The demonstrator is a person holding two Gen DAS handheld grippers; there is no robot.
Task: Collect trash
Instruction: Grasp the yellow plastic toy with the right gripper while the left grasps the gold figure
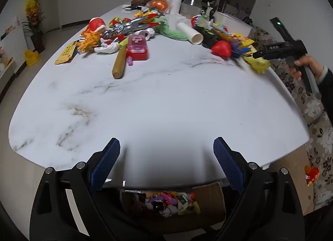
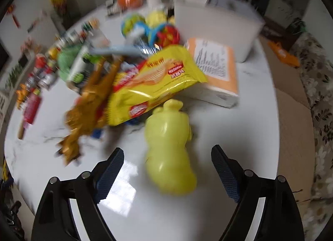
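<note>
My left gripper point(image 1: 166, 157) is open and empty over the bare near part of the white marble table point(image 1: 166, 99). A cardboard box point(image 1: 210, 199) with mixed litter sits below the table's near edge. My right gripper point(image 2: 167, 170) is open, its jaws on either side of a yellow plastic toy point(image 2: 168, 149) lying on the table; I cannot tell if it touches. Behind it lies a yellow snack bag point(image 2: 154, 83) and a gold crinkled wrapper point(image 2: 87, 103). The right gripper also shows in the left wrist view point(image 1: 276, 50), held by a hand at the table's right edge.
A pile of toys and wrappers covers the far table: a wooden rolling pin point(image 1: 120, 62), pink toy point(image 1: 137, 47), white tube point(image 1: 190, 33), red ball point(image 1: 221, 48), yellow wrapper point(image 1: 66, 53). A white bin point(image 2: 216, 26) and an orange-topped box point(image 2: 216, 68) stand at the right. A floral sofa point(image 1: 308, 103) lies beside the table.
</note>
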